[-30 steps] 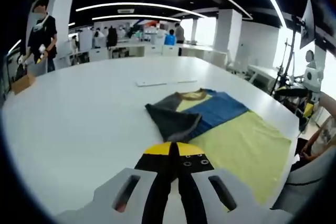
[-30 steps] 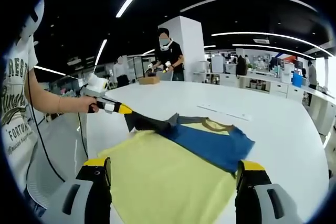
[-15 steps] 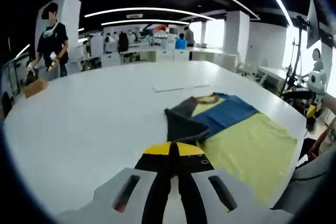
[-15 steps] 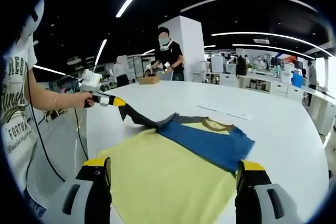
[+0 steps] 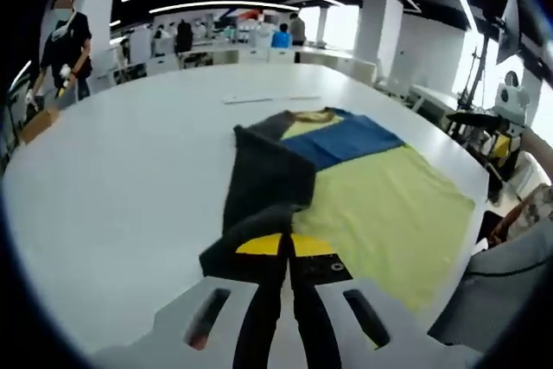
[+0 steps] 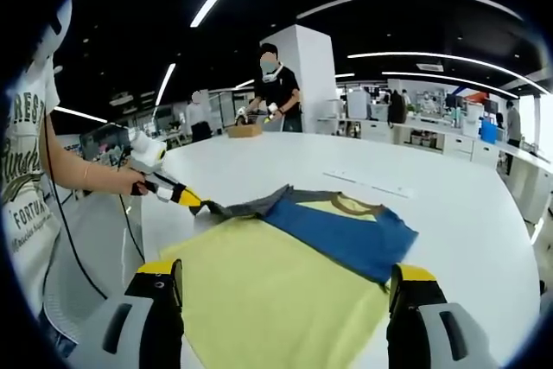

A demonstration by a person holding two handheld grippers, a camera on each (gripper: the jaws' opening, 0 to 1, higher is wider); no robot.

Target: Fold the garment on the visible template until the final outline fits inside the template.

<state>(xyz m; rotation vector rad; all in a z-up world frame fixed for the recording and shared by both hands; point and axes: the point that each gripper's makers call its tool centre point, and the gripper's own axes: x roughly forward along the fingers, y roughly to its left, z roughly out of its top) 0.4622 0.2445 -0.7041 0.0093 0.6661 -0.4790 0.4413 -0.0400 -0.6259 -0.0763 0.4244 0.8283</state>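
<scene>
**A:** Which step is this?

**B:** Sleeve work, I'd judge. In the left gripper view the left claw (image 5: 285, 248) sits low in the middle of the frame, its jaws pressed together on the grey sleeve (image 5: 259, 183), which runs up from the tips toward the shirt (image 5: 380, 205). The right gripper view has the same claw at middle left, yellow tips pinching the sleeve end, the cloth drawn out flat along the bench (image 6: 467, 205).

**A:** And the shirt itself?

**B:** Spread on the bench: yellow body toward the lower middle of the right gripper view, blue band above it, brown collar (image 6: 350, 206) near the frame's centre. In the left gripper view it lies right of centre.

**A:** The right claw?

**B:** The right claw (image 6: 285, 300) is spread wide, one jaw at lower left and one at lower right of its own view, holding nothing, over the shirt's near hem.

**A:** Any template?

**B:** I can't make out an outline; the shirt may cover it.

**A:** Next move?

**B:** Probably carry the sleeve inward over the body and lay it flat, keeping it from bunching. The free claw could pin the hem.
</scene>
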